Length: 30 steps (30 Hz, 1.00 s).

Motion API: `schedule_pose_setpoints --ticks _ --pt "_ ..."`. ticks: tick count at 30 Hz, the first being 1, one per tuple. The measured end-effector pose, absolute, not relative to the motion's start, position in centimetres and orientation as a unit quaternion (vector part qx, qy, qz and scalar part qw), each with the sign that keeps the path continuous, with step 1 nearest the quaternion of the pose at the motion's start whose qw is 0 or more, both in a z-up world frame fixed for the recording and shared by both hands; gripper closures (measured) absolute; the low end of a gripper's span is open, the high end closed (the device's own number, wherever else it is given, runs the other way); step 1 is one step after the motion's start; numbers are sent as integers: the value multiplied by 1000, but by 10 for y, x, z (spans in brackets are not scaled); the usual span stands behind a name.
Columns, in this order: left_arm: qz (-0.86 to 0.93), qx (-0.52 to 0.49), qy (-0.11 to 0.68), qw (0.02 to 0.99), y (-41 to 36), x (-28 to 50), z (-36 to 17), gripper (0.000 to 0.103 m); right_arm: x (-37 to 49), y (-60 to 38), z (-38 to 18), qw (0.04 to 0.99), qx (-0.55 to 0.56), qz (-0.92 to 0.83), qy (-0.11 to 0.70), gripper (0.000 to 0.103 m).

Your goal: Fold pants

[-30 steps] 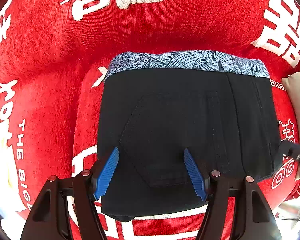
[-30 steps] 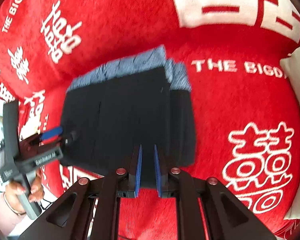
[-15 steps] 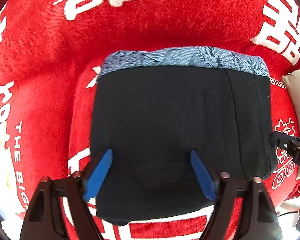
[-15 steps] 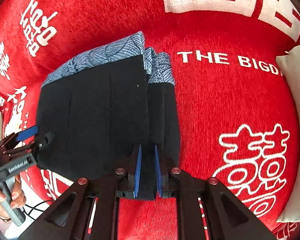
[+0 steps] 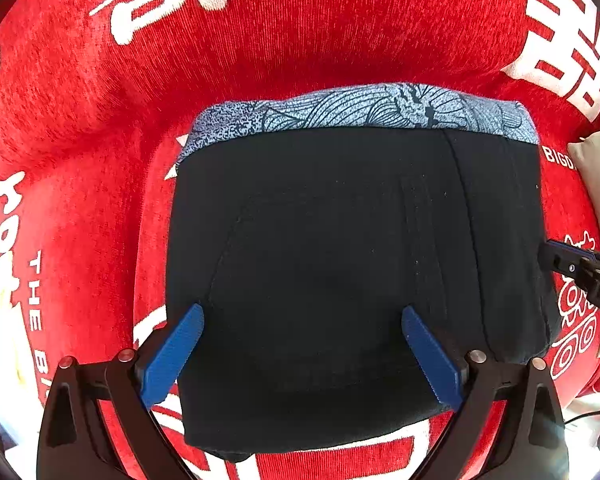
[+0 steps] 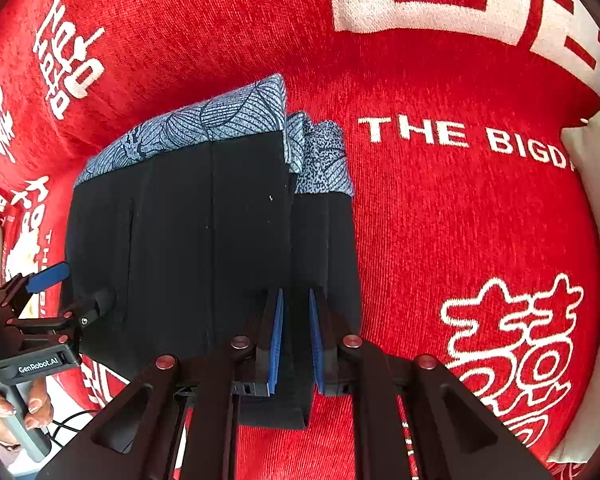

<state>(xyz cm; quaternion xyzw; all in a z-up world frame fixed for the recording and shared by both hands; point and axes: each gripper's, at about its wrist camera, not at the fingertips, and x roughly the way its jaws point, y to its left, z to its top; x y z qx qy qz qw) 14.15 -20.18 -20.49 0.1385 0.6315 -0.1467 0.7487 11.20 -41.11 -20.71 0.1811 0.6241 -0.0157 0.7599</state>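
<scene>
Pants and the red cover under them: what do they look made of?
Pants: black woven cloth, likely cotton twill or denim, matte, with stitched seams; the patterned blue band looks like thin printed fabric. Red cover: soft fuzzy textile, perhaps chenille or fleece, showing fine ribs and white print.

On the red cloth [image 6: 440,208] under my grippers, white capitals read "THE BIGD", cut off by a pale cushion [image 6: 596,208] in my right wrist view. My left wrist view shows "THE BI" running sideways down the cloth's left part and "BIGD" near the right edge. Large white Chinese double-happiness characters are printed across the same cloth; one outlined one sits at the lower right of my right wrist view. The body of my left gripper [image 6: 76,284] carries a small white label, "GenRobot.AI".
</scene>
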Motion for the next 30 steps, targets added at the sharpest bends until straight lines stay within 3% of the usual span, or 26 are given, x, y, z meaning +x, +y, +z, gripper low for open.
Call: schedule_pose_setpoints --ticks 1,2,3,5,10,17,30 --pt "-149 137 632 748 -201 142 -202 3 112 -413 -206 760 185 -17 622 86" --pt "-152 136 633 747 -202 144 -200 3 112 -415 -204 761 190 -22 620 75" --pt "-155 136 633 746 -200 144 -198 3 111 -421 -202 761 195 -33 618 55" --pt "-160 137 633 745 -195 144 -193 3 103 -434 -199 760 229 -36 607 30" --pt "-179 105 645 736 -173 153 -183 3 85 -457 -201 742 306 -13 597 28" --pt "-188 53 643 740 -134 183 -174 3 78 -470 -215 735 331 15 591 28" --pt "-237 -34 714 658 -116 219 -235 3 96 -484 -236 721 345 79 596 28"
